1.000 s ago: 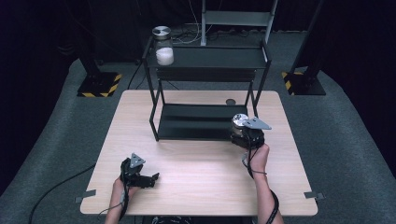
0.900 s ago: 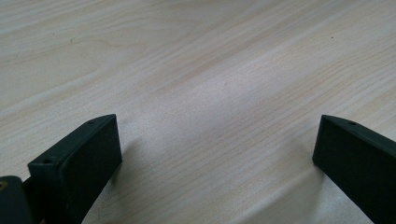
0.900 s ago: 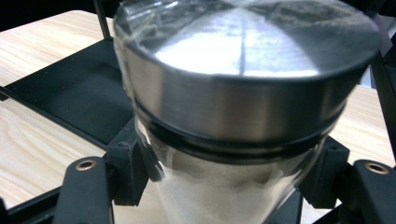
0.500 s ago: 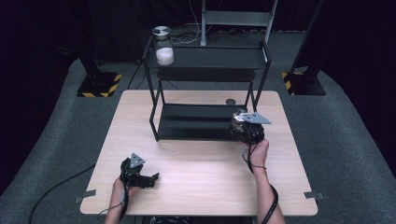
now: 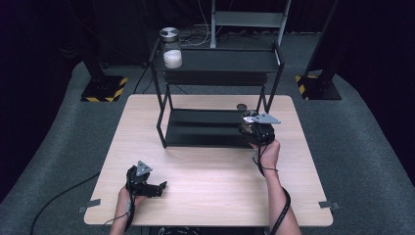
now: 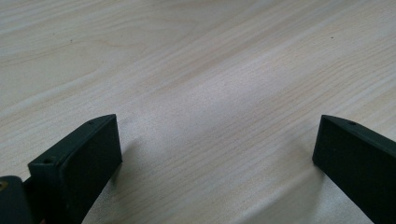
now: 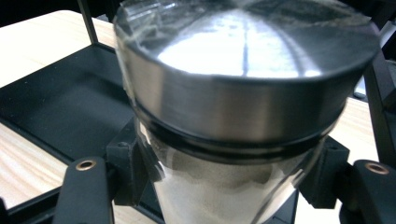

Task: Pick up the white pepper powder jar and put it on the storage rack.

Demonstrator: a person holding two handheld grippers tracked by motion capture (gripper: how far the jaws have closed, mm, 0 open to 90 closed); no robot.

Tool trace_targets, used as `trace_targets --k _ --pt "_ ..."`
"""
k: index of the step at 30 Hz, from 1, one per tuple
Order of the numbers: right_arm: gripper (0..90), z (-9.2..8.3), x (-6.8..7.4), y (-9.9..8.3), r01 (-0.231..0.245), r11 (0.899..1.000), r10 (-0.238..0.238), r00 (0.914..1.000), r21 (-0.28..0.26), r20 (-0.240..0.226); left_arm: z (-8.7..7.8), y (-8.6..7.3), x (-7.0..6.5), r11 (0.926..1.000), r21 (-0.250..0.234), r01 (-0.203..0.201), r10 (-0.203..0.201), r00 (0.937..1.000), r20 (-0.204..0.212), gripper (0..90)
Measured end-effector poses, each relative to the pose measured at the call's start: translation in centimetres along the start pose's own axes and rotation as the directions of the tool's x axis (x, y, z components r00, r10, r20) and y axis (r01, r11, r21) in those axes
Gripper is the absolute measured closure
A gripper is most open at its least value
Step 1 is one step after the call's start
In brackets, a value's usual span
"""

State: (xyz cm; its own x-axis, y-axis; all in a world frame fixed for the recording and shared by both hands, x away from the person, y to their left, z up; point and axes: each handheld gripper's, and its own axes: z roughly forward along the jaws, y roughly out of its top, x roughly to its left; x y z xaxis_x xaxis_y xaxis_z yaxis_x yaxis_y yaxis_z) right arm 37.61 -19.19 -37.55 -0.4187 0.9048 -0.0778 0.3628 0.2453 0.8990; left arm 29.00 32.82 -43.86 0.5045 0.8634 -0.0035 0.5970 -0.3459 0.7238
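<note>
While the left hand-held gripper [image 5: 159,187] rests agape, the right hand-held gripper [image 5: 252,128] clasps a jar [image 7: 243,116].

- A staged recording lab or studio is showing: black curtains [image 5: 44,39] are hanging around a grey carpeted floor [image 5: 362,147].
- Hazard-striped stand bases [image 5: 103,91], trailing cables [image 5: 54,198] and a lone wooden table [image 5: 205,186] are sitting inside.

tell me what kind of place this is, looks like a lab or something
Probably a recording studio or lab set-up rather than a home: a bare wooden table ringed by black curtains, stand bases marked with hazard tape on grey carpet, and a black two-tier shelf holding a jar.
</note>
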Motion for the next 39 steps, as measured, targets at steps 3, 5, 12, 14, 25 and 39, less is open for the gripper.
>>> trace_targets --k 3,5,12,14,25,39 --pt "30.2 0.3 -0.1 0.4 0.002 1.000 -0.002 1.0000 0.000 0.004 0.0 0.0 0.0 1.0000 0.000 0.000 0.000 1.0000 0.000 0.6" --pt "30.2 0.4 -0.1 0.7 0.002 1.000 -0.002 1.0000 0.001 0.008 0.0 0.0 0.0 1.0000 0.000 0.000 0.000 1.0000 0.000 0.6" --pt "30.2 0.7 -0.2 1.4 0.002 1.000 -0.002 1.0000 0.001 0.009 0.0 0.0 0.0 1.0000 -0.001 0.000 0.000 1.0000 0.000 0.6" --pt "30.1 0.8 -0.2 1.5 0.002 1.000 -0.002 0.9999 0.001 0.011 0.0 0.0 0.0 1.0000 -0.001 0.000 0.000 1.0000 0.000 0.6" --pt "30.1 1.0 -0.4 2.4 0.002 1.000 -0.002 0.9997 0.001 0.023 0.0 0.0 0.0 1.0000 -0.001 0.000 0.000 1.0000 0.000 0.6" --pt "30.2 1.1 -0.8 3.8 -0.005 1.000 0.006 0.9996 -0.013 0.027 0.0 0.0 0.0 1.0000 0.000 0.001 -0.001 1.0000 0.000 0.6"
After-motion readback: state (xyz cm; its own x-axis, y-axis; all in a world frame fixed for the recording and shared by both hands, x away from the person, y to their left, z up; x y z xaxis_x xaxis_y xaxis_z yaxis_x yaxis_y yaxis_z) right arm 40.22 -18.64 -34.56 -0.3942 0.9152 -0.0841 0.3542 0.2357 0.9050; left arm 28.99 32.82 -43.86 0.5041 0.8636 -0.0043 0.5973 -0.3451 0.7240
